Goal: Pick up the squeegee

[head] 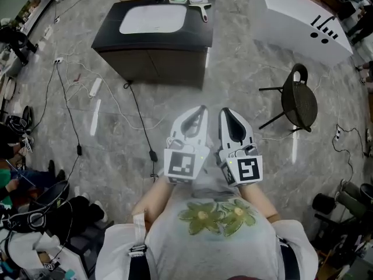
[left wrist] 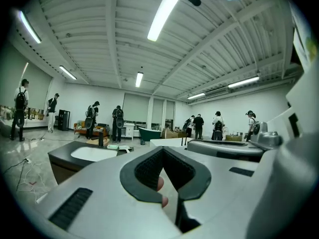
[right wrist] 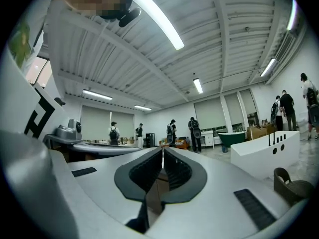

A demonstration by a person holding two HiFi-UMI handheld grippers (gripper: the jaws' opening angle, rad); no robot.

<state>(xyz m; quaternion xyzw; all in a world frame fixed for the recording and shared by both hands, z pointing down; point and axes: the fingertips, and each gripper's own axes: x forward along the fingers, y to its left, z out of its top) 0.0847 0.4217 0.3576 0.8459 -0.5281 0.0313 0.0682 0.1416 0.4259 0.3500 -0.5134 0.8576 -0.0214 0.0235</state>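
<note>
The squeegee, white with a pale handle, lies at the far right edge of a dark vanity top that holds a white basin. I hold both grippers close to my chest, well short of the vanity and pointing toward it. My left gripper is shut with nothing in it; a fingertip shows behind its pads. To its right, my right gripper is also shut and holds nothing. In the left gripper view the vanity is low and to the left; the squeegee there is too small to make out.
A white bathtub stands at the back right, with a black stool in front of it. Cables and a power strip lie on the grey floor left of the vanity. Several people stand along the far walls.
</note>
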